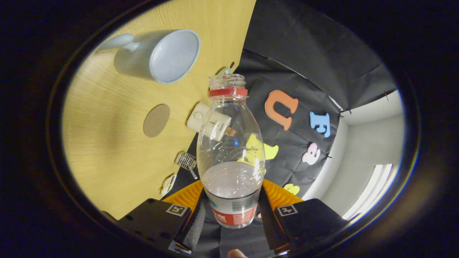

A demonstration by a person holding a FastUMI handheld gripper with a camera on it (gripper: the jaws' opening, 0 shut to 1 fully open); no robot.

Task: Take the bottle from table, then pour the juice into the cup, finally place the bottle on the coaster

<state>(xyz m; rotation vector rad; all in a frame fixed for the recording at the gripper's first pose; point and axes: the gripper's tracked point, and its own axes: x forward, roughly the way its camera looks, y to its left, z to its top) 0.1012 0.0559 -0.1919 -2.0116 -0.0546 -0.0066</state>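
My gripper (231, 209) is shut on a clear plastic bottle (231, 143) with a red neck ring and no cap; both fingers press on its labelled lower part. The bottle is held up off the wooden table (107, 150), tilted with the whole view, and a pale liquid sits in its lower half. A white cup (159, 55) with a handle stands on the table beyond the bottle's mouth and off to the left. A round brown coaster (156, 120) lies flat on the table between the cup and my fingers.
A small white device (209, 123) sits at the table's edge, partly behind the bottle. A little metal clip (186, 161) and a small packet (168, 184) lie near the same edge. The black cloth wall hangs past the table.
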